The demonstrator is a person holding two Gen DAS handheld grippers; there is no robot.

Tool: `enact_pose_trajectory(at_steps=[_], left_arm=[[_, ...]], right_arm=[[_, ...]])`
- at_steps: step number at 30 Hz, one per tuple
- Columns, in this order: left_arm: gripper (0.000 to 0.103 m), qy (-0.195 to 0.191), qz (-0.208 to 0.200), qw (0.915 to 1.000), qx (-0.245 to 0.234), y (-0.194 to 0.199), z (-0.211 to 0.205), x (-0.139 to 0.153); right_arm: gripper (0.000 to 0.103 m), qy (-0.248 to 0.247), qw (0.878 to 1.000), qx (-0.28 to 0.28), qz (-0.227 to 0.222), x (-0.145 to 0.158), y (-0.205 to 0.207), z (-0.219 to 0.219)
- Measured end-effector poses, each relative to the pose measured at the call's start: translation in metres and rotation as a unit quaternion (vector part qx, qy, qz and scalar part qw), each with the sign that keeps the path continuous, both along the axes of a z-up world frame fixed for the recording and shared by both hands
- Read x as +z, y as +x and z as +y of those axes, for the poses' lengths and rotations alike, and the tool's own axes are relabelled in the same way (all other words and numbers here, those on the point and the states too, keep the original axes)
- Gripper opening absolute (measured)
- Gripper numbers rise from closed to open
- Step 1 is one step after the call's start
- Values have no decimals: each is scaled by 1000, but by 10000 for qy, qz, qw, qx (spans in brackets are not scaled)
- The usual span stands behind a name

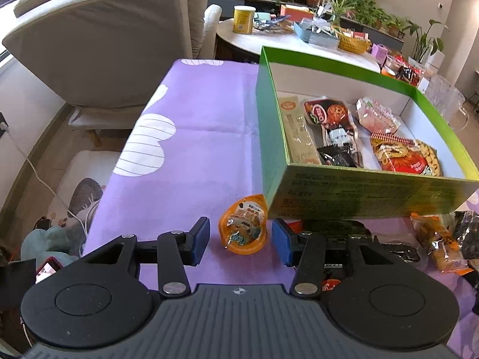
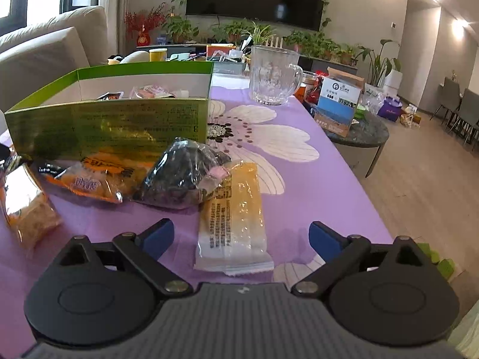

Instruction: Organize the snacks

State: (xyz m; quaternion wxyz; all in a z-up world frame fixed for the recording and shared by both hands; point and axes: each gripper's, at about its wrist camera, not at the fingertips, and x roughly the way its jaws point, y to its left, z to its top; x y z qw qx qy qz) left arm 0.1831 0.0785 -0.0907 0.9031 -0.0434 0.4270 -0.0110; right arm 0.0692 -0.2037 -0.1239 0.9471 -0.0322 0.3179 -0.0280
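An orange jelly cup lies on the purple cloth just in front of the green box. My left gripper is open, its blue pads on either side of the cup with gaps to both. The box holds several snack packets. In the right wrist view a long yellow-and-white snack bar lies lengthwise between the wide-open fingers of my right gripper, untouched. Beside it sit a dark clear-wrapped packet and orange packets against the box.
More loose packets lie right of the left gripper. A glass mug stands behind the box, with a small carton on a round side table. A beige sofa is on the left. The cloth's right edge drops to the floor.
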Motion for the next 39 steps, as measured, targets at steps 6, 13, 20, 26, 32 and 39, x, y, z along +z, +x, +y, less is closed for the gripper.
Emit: enact_pose_trajectory(at_steps=[6, 13, 20, 26, 32, 39], left_arm=[[44, 155, -72, 9998, -41, 6, -3, -5], [38, 383, -211, 9988, -223, 3, -7, -7], [34, 161, -189, 9992, -311, -6, -4, -5], [34, 95, -247, 9991, -322, -22, -2, 2], [34, 59, -416, 9988, -235, -37, 4, 17], [34, 63, -562, 9982, -213, -50, 3, 29]], right_arm=[[69, 241, 9997, -26, 18, 1, 7, -4], [69, 431, 9990, -69, 56, 3, 11, -5], [47, 525, 9983, 199, 130, 11, 7, 0], [45, 690, 9973, 188, 174, 18, -5, -5], [45, 455, 9988, 162, 67, 27, -21, -8], [45, 254, 9996, 146, -54, 34, -35, -12]])
